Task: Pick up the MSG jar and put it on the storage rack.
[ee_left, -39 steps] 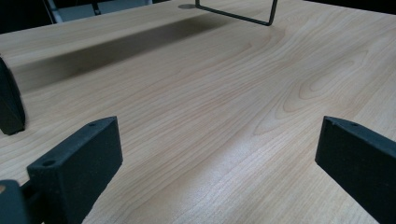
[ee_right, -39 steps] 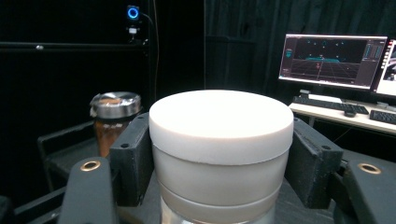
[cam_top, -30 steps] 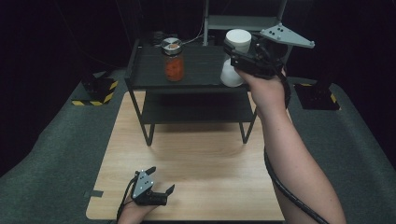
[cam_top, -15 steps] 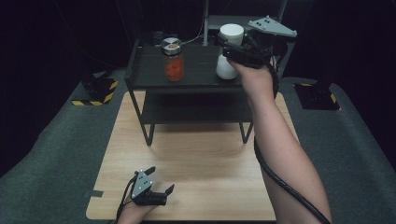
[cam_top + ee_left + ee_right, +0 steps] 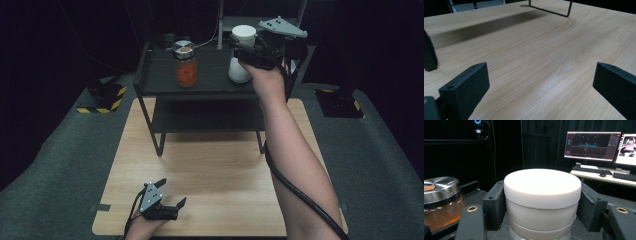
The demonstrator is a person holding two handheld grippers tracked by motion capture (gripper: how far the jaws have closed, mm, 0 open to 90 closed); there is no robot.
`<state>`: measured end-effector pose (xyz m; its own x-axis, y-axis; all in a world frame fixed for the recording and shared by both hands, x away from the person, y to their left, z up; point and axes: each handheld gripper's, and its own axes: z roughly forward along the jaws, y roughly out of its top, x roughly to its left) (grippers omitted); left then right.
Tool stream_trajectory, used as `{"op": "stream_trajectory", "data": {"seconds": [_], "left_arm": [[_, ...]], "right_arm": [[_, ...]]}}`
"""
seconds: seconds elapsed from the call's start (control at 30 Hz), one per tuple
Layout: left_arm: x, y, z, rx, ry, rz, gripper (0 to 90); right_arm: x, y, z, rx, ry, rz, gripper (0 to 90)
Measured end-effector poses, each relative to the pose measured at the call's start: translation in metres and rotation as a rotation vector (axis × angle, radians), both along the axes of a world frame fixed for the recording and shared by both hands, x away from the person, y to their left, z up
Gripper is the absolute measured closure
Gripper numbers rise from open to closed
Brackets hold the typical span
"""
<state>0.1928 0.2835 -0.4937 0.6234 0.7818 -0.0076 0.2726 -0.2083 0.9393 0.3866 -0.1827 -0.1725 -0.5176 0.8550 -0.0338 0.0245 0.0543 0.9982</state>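
Nearest us, the left gripper [image 5: 170, 200] rests on the table [image 5: 215, 165], jaws apart and holding nothing. On the far shelf [image 5: 210, 75], the right gripper [image 5: 240, 52] is clamped around the white jar [image 5: 541, 195]. We judge a careless swing could topple the neighbouring glass jar [image 5: 185, 65].

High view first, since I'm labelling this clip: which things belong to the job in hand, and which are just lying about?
In play:
- white jar, between the right gripper jaws
- black shelf under it

Lying about:
- glass jar with orange contents
- left gripper, open over the wooden table
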Motion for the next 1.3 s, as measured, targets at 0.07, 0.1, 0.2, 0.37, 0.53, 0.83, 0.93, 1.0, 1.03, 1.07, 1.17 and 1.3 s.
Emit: {"op": "stream_trajectory", "data": {"seconds": [0.07,0.1,0.2,0.37,0.53,0.83,0.93,1.0,1.03,1.07,1.17,1.3], "left_arm": [[-0.0001,-0.0002,0.0,0.0,-0.001,0.0,0.9],[-0.0002,-0.0002,-0.0001,0.001,-0.001,0.0,0.9],[-0.0006,-0.0001,-0.0003,-0.001,-0.002,0.001,0.9],[-0.0004,0.0,-0.0001,0.001,-0.002,-0.001,0.9],[-0.0004,0.0001,-0.0002,0.001,-0.002,-0.002,0.9],[-0.001,-0.0002,-0.0002,0.004,-0.005,-0.004,0.9],[-0.0011,-0.0002,-0.0001,0.005,-0.005,-0.005,0.9],[-0.0012,0.0001,-0.0002,0.004,-0.005,-0.004,0.9],[-0.0013,0.0001,-0.0003,0.003,-0.006,-0.004,0.9],[-0.0014,0.0001,-0.0004,0.003,-0.006,-0.004,0.9],[-0.0016,0.0001,-0.0004,0.003,-0.006,-0.004,0.9],[-0.0022,0.0004,-0.0006,0.001,-0.006,-0.003,0.9]], "right_arm": [[-0.0005,-0.0017,-0.001,0.004,-0.001,0.002,33.5],[-0.0007,-0.0028,-0.0015,0.006,-0.001,0.005,33.5],[-0.0012,-0.0045,-0.0013,0.0,-0.003,0.009,33.3],[-0.0021,-0.0057,-0.0021,-0.002,-0.008,0.01,33.1],[-0.0028,-0.0053,-0.0021,-0.001,-0.008,0.008,32.9],[-0.003,-0.004,0.0008,0.0,0.004,0.015,25.5],[-0.0041,-0.0026,0.002,-0.001,0.006,0.015,20.5],[-0.005,-0.0018,0.0023,-0.002,0.005,0.011,17.5],[-0.0053,-0.0016,0.0026,0.0,0.009,0.012,15.6],[-0.0058,-0.0011,0.0024,0.002,0.012,0.011,13.3],[-0.0064,0.0005,0.0014,0.0,0.015,0.007,7.9],[-0.0077,0.004,0.0001,-0.018,0.016,-0.01,0.0]]}}
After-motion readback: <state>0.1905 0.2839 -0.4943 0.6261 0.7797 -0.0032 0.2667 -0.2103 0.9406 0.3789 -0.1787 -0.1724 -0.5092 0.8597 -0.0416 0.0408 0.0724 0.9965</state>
